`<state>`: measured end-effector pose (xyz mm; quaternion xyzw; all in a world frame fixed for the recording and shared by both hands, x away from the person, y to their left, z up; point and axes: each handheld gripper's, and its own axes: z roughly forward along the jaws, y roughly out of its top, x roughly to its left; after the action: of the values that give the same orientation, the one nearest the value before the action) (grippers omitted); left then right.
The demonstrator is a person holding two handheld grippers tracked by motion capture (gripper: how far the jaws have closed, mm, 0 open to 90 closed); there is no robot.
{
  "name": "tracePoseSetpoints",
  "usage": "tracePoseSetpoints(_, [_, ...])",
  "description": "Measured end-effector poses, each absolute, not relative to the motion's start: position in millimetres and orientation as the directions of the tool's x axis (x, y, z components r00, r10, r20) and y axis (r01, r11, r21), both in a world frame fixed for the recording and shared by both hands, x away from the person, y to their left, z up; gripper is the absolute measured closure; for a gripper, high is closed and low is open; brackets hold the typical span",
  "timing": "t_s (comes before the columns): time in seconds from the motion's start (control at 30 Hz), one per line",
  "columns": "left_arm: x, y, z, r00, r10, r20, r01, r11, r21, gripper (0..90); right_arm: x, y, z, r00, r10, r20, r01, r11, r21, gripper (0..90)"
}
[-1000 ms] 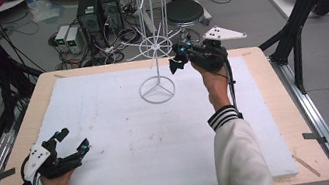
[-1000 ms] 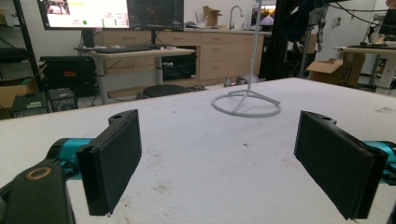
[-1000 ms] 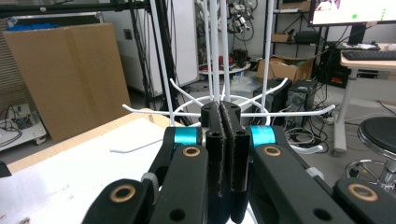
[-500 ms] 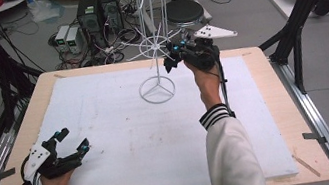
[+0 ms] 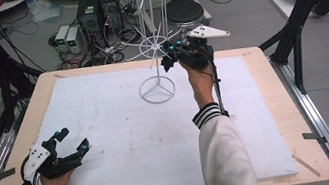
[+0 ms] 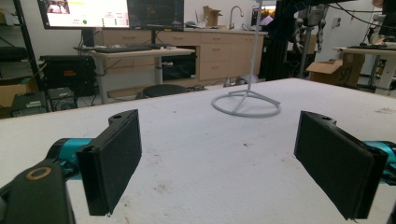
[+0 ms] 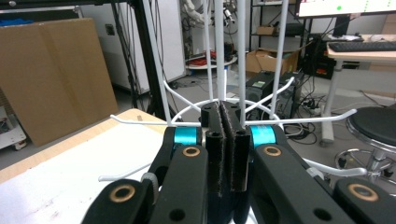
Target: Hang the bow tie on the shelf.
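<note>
Rack (image 5: 153, 38) unlabelled; right gripper (image 5: 167, 61) jaws closed, empty; left gripper (image 5: 75, 142) jaws wide, empty.

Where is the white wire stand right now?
In the high view, the white wire stand stands on the white mat near the table's far edge, just left of the right tool, far from the left tool.

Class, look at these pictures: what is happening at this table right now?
A person works at a white-topped table with a claw in each hand. The right claw is raised beside the lower ring of hooks on a white wire rack, which stands on its round base at the far side; its jaws are pressed shut with nothing visible between them. The left claw rests low at the near left corner, jaws wide open and empty, pointing toward the rack's base.
</note>
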<state>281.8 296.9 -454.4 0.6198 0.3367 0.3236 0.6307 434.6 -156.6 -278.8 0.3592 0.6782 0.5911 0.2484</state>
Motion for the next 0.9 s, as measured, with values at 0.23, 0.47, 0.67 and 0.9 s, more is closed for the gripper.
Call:
tracePoseSetpoints(0.23, [281.7, 296.9, -454.5, 0.565, 0.825, -0.022, 0.007, 0.022, 1.0, 15.4, 437.2, -150.7, -282.3, -0.627, 0.775, 0.074, 0.202, 0.07, 0.977, 88.4])
tracePoseSetpoints(0.47, [281.7, 297.0, -454.5, 0.564, 0.825, -0.022, 0.007, 0.021, 1.0, 15.3, 438.5, -150.1, -283.6, -0.625, 0.778, 0.071, 0.204, 0.075, 0.976, 88.3])
tracePoseSetpoints(0.67, [281.8, 296.8, -454.5, 0.564, 0.826, -0.022, 0.007, 0.022, 1.0, 15.3, 439.1, -149.3, -284.1, -0.631, 0.773, 0.067, 0.202, 0.081, 0.976, 83.4])
tracePoseSetpoints(0.9, [282.3, 296.9, -454.5, 0.563, 0.826, -0.028, 0.013, 0.025, 1.0, 15.4, 437.7, -151.2, -282.7, -0.647, 0.761, 0.053, 0.204, 0.106, 0.973, 72.4])
